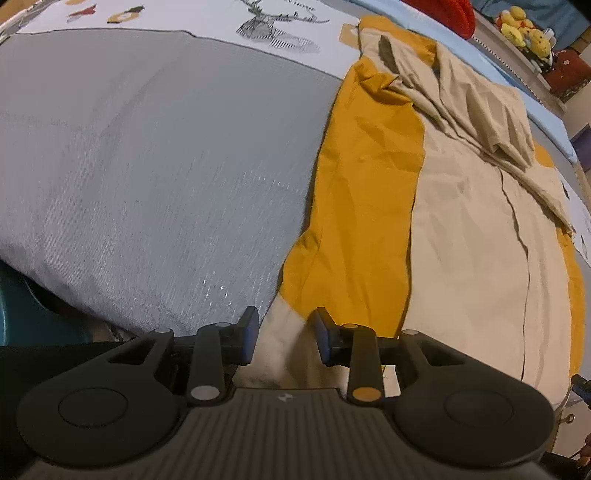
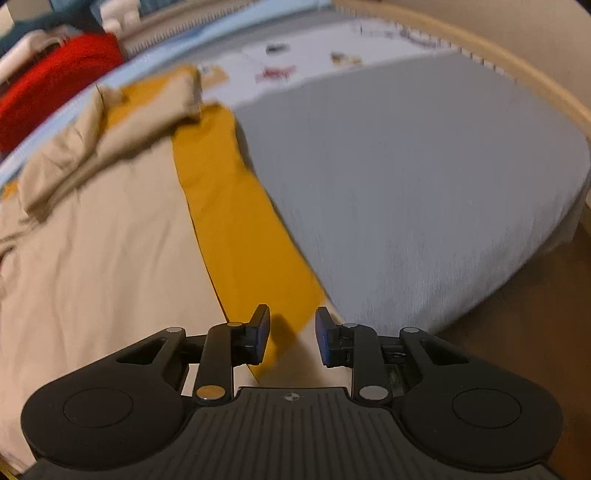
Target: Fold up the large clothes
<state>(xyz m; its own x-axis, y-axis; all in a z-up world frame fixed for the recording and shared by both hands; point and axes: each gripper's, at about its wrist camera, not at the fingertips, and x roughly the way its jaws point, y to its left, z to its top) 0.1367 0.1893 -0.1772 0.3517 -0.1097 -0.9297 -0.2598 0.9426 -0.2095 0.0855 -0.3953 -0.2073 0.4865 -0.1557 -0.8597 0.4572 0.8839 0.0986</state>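
A large mustard-yellow and beige garment (image 1: pixel 436 206) lies spread lengthwise on the bed, with a crumpled beige part (image 1: pixel 480 110) near its far end. It also shows in the right wrist view (image 2: pixel 110 236), where its mustard sleeve strip (image 2: pixel 240 236) runs toward me. My left gripper (image 1: pixel 284 339) is open, its jaws on either side of the garment's near beige and mustard corner at the bed edge. My right gripper (image 2: pixel 291 338) is open over the near end of the mustard strip, nothing between its pads.
A grey blanket (image 1: pixel 147 166) covers the bed beside the garment and shows in the right wrist view (image 2: pixel 406 184). A white printed sheet (image 1: pixel 258 22) lies beyond. A red item (image 2: pixel 55 81) and yellow plush toys (image 1: pixel 524 26) sit at the far side. Wooden floor (image 2: pixel 535 314) lies right.
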